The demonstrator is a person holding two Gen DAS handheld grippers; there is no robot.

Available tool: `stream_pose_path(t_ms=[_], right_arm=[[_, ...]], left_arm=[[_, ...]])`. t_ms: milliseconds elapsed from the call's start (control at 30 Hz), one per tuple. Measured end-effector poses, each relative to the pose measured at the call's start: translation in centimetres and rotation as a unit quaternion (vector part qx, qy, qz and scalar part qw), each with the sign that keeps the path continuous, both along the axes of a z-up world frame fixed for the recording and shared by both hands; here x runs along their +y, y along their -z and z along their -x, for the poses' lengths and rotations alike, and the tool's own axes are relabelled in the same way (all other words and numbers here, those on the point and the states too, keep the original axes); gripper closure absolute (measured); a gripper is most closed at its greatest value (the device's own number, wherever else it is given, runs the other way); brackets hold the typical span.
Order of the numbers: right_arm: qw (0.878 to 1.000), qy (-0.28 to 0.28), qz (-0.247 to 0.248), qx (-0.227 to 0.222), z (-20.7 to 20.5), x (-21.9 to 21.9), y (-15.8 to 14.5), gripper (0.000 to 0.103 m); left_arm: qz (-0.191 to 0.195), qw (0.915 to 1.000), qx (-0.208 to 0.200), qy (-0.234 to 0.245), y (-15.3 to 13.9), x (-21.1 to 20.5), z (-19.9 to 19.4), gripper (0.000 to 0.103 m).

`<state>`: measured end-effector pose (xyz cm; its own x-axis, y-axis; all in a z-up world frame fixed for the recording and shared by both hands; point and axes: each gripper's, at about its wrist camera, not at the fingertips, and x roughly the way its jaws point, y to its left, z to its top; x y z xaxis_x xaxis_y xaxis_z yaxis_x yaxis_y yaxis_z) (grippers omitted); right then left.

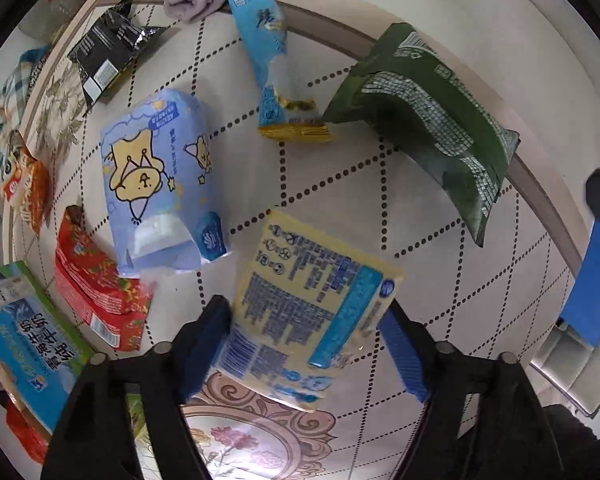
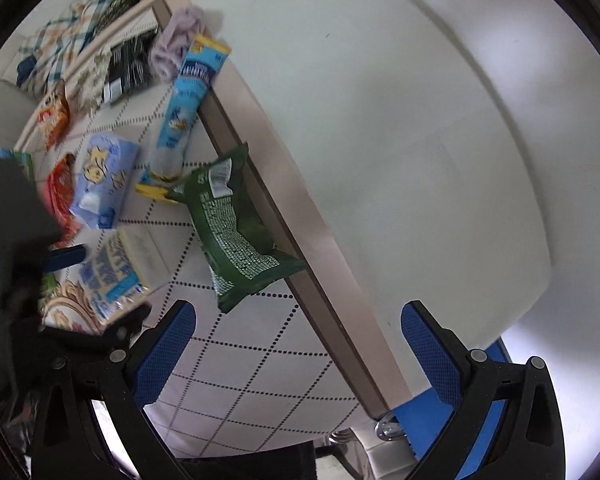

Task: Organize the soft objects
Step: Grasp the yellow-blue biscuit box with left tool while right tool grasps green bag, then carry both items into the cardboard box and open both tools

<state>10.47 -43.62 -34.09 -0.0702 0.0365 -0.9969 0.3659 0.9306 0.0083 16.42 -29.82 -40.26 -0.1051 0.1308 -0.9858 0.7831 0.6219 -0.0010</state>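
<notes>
barely started imo. left claw [image 1: 304,344] sits half closed around the yellow tissue pack [image 1: 312,304] on the table [image 1: 420,280], can't tell if it's gripping. right claw [image 2: 298,344] wide apart, empty. other packs scattered.

left gripper [image 1: 308,344]: black frame, blue textured pads | right gripper [image 2: 298,340]: same, round silver pivot screws
</notes>
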Motion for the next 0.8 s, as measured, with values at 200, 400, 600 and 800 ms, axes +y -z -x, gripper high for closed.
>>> stream_pose_path(t_ms=[200,400,600,800], right_arm=[[0.999,-0.02,-0.029,0.001,-2.0,0.5,3.6,0.002],[0.997,-0.051,-0.049,0.02,-5.3,1.8,7.7,0.031],[0.996,-0.058,-0.046,0.044,-5.9,2.8,8.7,0.061],[0.996,-0.035,-0.07,0.043,-5.4,3.8,7.7,0.07]], left_arm=[[0.023,0.9355,0.104,-0.337,0.1,8.3,-3.8,0.038],[0.032,0.9233,0.116,-0.365,0.5,10.5,-3.4,0.038],[0.015,0.9423,0.092,-0.321,1.1,9.3,-3.0,0.042],[0.052,0.936,0.051,-0.344,-3.1,10.5,-3.4,0.043]])
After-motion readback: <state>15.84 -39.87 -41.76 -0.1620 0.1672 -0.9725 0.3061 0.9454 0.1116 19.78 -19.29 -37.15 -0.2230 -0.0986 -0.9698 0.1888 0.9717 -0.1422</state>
